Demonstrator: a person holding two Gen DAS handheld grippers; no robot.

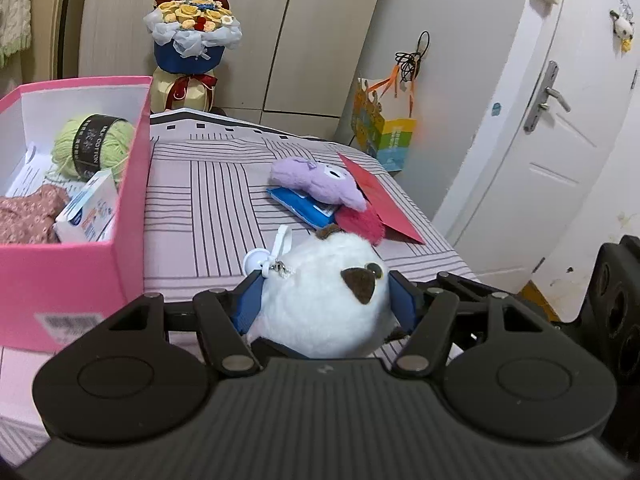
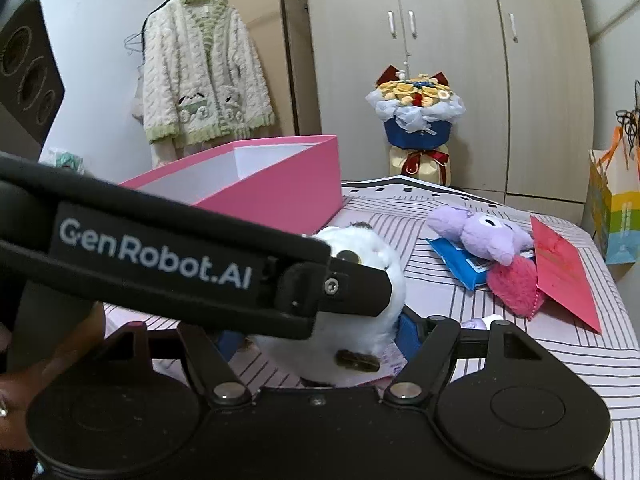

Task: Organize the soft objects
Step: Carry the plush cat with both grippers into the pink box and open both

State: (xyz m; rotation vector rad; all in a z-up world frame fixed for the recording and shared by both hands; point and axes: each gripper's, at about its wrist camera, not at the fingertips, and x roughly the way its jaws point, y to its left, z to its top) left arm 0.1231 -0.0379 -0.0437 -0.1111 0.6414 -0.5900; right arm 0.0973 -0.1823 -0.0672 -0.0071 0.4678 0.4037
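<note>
A white round plush toy (image 1: 324,300) with brown patches and a white clip sits between my left gripper's (image 1: 326,300) blue pads, which are shut on it above the striped bed. In the right wrist view the same plush (image 2: 360,280) is in front of my right gripper (image 2: 316,336); the left gripper body (image 2: 180,256) crosses over it, and the right pads are wide apart and partly hidden. A purple plush (image 1: 320,182) and a pink fuzzy heart (image 1: 362,224) lie further out on the bed. The pink box (image 1: 132,184) stands at the left.
The box holds green yarn (image 1: 92,144), floral cloth (image 1: 28,212) and a small carton (image 1: 90,210). A blue packet (image 1: 300,204) and red envelope (image 1: 380,200) lie by the purple plush. A bouquet (image 1: 192,48), wardrobe, gift bag (image 1: 384,132) and door stand beyond.
</note>
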